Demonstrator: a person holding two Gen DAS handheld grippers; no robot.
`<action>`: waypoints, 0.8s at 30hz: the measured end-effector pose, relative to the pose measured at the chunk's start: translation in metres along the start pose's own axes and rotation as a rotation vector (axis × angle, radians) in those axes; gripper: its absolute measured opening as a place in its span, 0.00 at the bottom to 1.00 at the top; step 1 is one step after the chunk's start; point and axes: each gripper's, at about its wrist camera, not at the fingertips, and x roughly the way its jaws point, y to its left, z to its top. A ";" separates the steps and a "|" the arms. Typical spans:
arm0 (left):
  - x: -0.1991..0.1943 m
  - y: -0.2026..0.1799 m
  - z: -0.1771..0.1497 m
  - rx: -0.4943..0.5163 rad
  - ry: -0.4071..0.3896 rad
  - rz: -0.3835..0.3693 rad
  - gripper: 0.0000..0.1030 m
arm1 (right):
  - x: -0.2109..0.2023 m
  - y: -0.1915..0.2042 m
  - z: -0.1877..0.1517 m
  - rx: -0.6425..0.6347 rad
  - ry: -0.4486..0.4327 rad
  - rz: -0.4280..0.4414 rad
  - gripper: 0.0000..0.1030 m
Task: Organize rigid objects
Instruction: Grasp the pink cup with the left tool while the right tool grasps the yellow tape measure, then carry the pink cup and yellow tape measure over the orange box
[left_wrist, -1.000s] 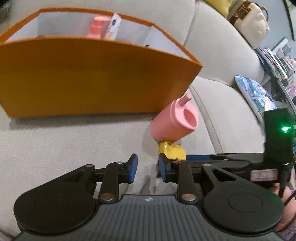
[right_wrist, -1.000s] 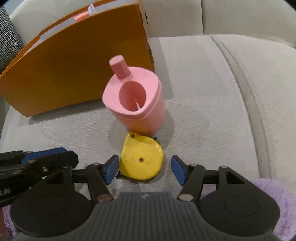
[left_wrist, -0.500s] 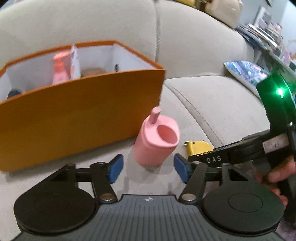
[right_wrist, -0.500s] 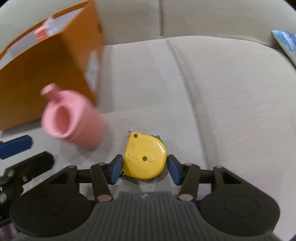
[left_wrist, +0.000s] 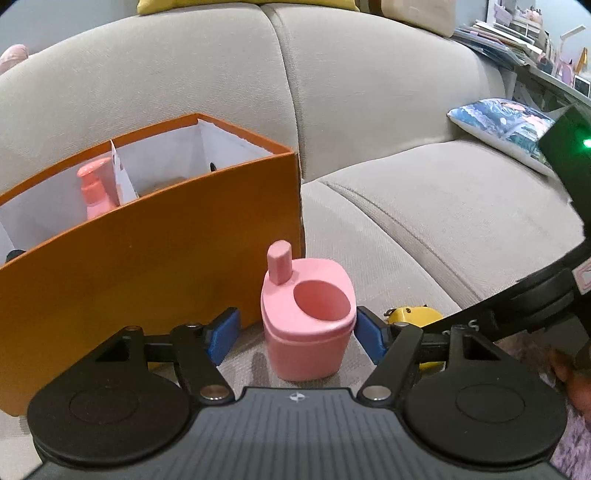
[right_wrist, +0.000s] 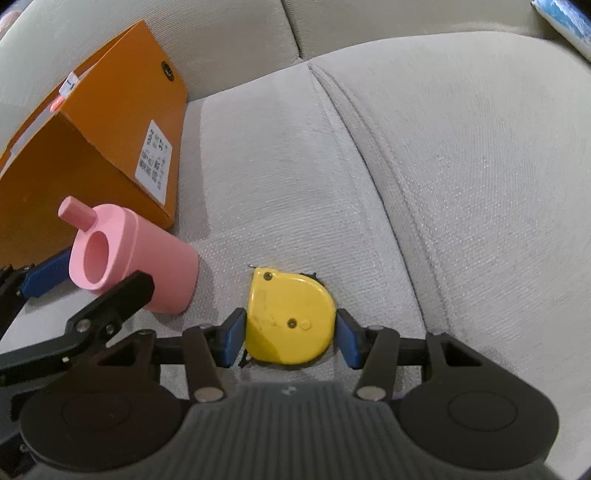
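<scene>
A pink plastic cup with a round opening and a short stub spout on its lid (left_wrist: 306, 317) stands upright on the beige fabric sofa seat (left_wrist: 443, 206), just beside the front corner of an orange cardboard box with a white lining and dividers (left_wrist: 147, 251). The left gripper (left_wrist: 295, 332) reaches around the cup with its blue-padded jaws apart. The right pad sits at the cup's side, perhaps touching; a clear gap shows between the left pad and the cup, so the cup is not gripped.

To the cup's right, near it but not touching, a flat yellow plastic tape measure with a rounded case (right_wrist: 288, 321) lies on the same seat cushion. The right gripper (right_wrist: 290, 334) points steeply down at it, with one blue pad against each side of the case. The jaws look clamped on the tape measure, which still rests on the cushion.

Inside the box, a pink pump bottle (left_wrist: 96, 188) stands in one compartment beside a white card divider. Something dark shows in the far left compartment, too little to identify.

Judging by this, the sorting is partly done: at least one item is already stored, while the cup and tape measure remain outside. Both are about to be lifted and placed in the box.

A patterned blue cushion (left_wrist: 509, 125) lies farther along the sofa.
</scene>
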 end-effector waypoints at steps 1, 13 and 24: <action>0.000 -0.001 0.000 0.004 -0.002 -0.005 0.79 | -0.001 -0.005 0.001 0.018 -0.004 0.013 0.52; -0.004 -0.001 -0.003 0.021 -0.020 -0.013 0.60 | 0.004 -0.007 0.006 0.027 -0.016 0.023 0.51; -0.077 0.037 0.001 -0.041 -0.082 -0.017 0.60 | -0.034 0.017 -0.003 -0.071 -0.095 0.039 0.51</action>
